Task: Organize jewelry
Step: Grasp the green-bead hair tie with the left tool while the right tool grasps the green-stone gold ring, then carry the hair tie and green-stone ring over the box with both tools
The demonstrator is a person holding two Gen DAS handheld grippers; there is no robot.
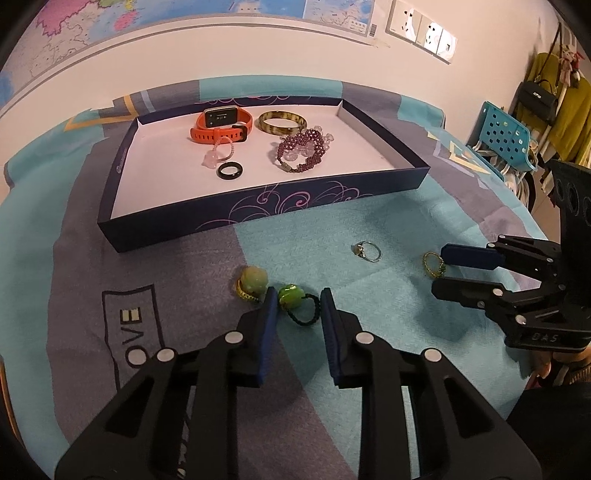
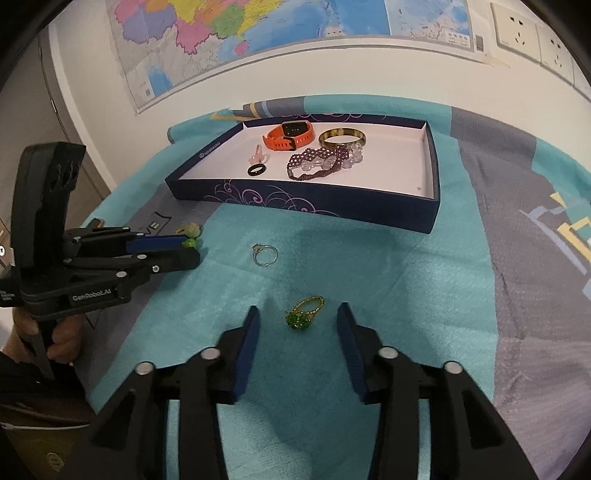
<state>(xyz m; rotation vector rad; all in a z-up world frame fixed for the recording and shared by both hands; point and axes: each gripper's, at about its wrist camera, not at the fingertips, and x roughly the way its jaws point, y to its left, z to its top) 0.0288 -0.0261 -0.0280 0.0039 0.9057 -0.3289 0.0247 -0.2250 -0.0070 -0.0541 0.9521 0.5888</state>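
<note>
A dark blue tray point(image 1: 258, 208) point(image 2: 314, 201) holds an orange watch point(image 1: 221, 127), an amber bangle point(image 1: 282, 122), a purple bead bracelet point(image 1: 299, 153), a black ring point(image 1: 229, 171) and a pink ring point(image 1: 218, 153). On the cloth lie a bright green bead ring point(image 1: 293, 299), a pale green bead ring point(image 1: 252, 281), a silver ring point(image 1: 366, 251) point(image 2: 265, 254) and a gold ring with a green stone point(image 2: 304, 312) point(image 1: 433, 264). My left gripper point(image 1: 298, 301) is open around the bright green bead ring. My right gripper point(image 2: 298, 317) is open around the gold ring.
A teal and grey patterned cloth point(image 2: 406, 295) covers the table. A wall with a map point(image 2: 258, 33) and sockets point(image 2: 517, 29) stands behind the tray. A blue chair point(image 1: 506, 136) and hanging bags are at the far right.
</note>
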